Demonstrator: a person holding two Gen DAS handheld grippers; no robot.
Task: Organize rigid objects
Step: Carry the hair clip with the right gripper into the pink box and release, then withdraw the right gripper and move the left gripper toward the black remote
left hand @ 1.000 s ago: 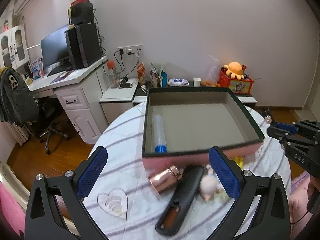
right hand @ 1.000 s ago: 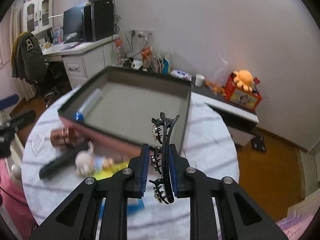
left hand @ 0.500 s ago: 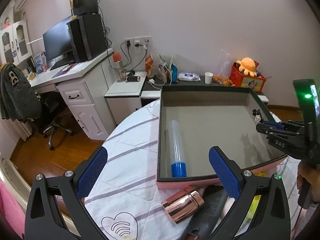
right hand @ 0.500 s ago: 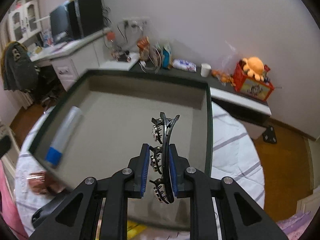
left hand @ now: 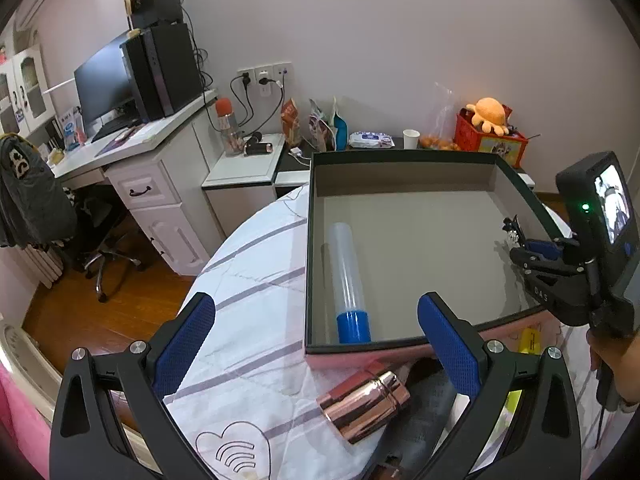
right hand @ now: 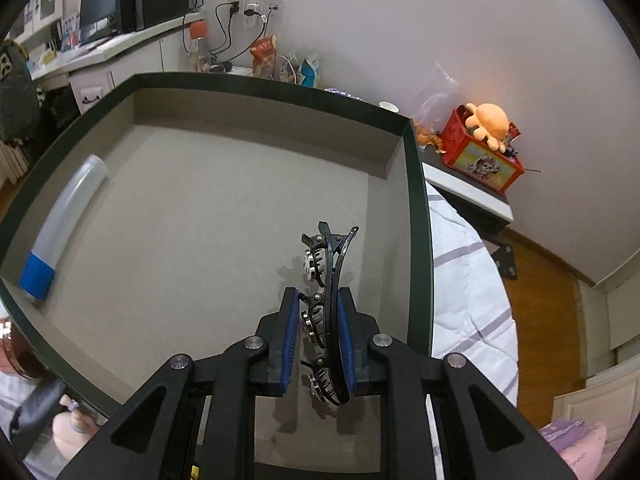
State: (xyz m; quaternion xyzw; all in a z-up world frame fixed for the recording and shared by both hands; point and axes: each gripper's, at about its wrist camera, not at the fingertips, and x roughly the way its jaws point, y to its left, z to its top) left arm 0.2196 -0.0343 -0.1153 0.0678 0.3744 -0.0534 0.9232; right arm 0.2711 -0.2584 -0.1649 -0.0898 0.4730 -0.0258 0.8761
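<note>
My right gripper (right hand: 319, 340) is shut on a black toothed hair clip (right hand: 326, 280), holding it low inside the dark-rimmed box (right hand: 418, 208), near its right wall. The left wrist view shows the same gripper (left hand: 520, 242) and clip (left hand: 511, 229) over the box's right side. A clear tube with a blue cap (left hand: 347, 276) lies along the box's left wall (right hand: 60, 220). My left gripper (left hand: 316, 340) is open above the table, in front of the box (left hand: 400, 346). A rose-gold cylinder (left hand: 362, 404) lies between its fingers' lines, beside a long black object (left hand: 424, 416).
The box sits on a round table with a white striped cloth (left hand: 256, 292). A small figurine (right hand: 74, 424) and a yellow item (left hand: 530, 340) lie in front of the box. A desk (left hand: 152, 168), an office chair (left hand: 100, 236) and a low shelf with clutter (left hand: 360, 140) stand beyond.
My right gripper has carried the hair clip from in front of the box to over it and down inside. My left gripper moved forward, so the box looks nearer.
</note>
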